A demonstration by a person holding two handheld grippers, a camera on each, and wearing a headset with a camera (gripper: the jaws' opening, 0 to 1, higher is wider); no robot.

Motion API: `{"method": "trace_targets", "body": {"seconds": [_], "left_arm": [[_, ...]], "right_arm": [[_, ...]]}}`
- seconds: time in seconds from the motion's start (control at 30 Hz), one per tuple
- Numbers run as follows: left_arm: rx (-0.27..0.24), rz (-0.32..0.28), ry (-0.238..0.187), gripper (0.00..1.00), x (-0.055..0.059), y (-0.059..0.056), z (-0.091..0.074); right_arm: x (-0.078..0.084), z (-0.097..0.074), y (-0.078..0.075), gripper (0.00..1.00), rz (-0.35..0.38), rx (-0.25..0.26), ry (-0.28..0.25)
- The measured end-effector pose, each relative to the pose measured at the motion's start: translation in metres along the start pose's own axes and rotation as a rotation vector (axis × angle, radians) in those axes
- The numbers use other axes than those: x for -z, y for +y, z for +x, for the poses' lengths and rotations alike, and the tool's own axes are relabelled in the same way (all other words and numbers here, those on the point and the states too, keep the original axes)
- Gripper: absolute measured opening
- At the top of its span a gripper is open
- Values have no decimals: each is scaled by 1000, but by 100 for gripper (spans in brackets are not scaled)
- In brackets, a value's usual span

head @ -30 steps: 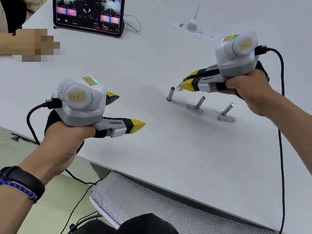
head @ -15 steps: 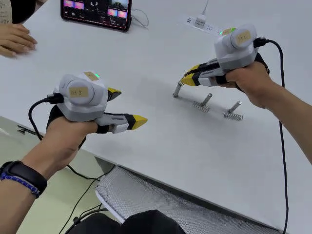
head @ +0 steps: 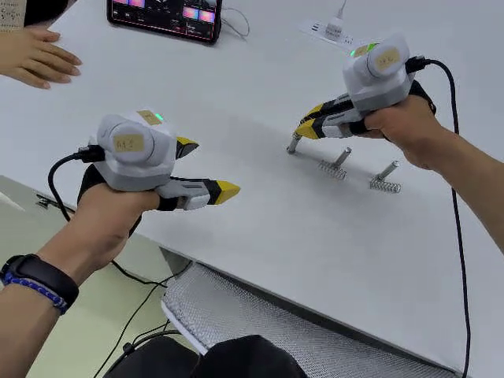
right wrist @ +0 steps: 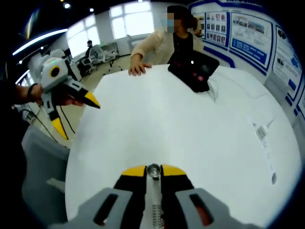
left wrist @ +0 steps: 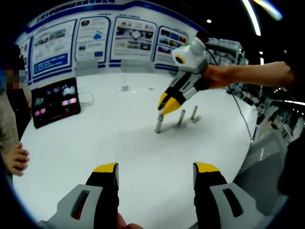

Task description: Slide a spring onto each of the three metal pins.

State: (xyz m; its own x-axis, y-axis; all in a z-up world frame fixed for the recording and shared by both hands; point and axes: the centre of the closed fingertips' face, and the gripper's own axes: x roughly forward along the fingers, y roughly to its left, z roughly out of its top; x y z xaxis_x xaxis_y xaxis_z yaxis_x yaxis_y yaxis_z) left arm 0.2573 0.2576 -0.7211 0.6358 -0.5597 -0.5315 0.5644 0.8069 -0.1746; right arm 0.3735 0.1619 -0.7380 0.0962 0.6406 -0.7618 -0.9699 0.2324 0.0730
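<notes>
Worktop (head: 260, 228): white.
My left tool (head: 206, 167): jaws wide apart, holding nothing, over the near edge.
My right tool (head: 303, 130): jaws closed on a spring (right wrist: 153, 210), atop the left pin (head: 294, 144).
Middle pin (head: 342, 157), right pin (head: 387, 170): mid-worktop, each with a fitted spring (head: 332, 168) at its foot.

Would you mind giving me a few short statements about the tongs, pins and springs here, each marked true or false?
1. The left tongs are open and empty. True.
2. The right tongs hover over the tablet. False: they are shut on the third spring at the left-hand pin, well away from the tablet.
3. In the head view, a seated spring sits at the foot of the middle pin, and another at the foot of the right-hand pin. True.
4. The three pins lie flat on the table. False: all three stand up from the table.
</notes>
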Motion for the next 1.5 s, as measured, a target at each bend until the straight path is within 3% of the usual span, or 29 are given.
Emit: {"method": "trace_targets", "body": {"seconds": [0.87, 1.27, 1.5], "left_arm": [[-15, -3, 6, 64, 2, 1, -5], [-13, 2, 5, 64, 0, 1, -5], [-13, 8, 4, 64, -2, 1, -5]], "right_arm": [[18, 21, 8, 13, -56, -23, 75], [27, 29, 5, 13, -68, -32, 99], [29, 27, 10, 19, -78, -35, 110]]}}
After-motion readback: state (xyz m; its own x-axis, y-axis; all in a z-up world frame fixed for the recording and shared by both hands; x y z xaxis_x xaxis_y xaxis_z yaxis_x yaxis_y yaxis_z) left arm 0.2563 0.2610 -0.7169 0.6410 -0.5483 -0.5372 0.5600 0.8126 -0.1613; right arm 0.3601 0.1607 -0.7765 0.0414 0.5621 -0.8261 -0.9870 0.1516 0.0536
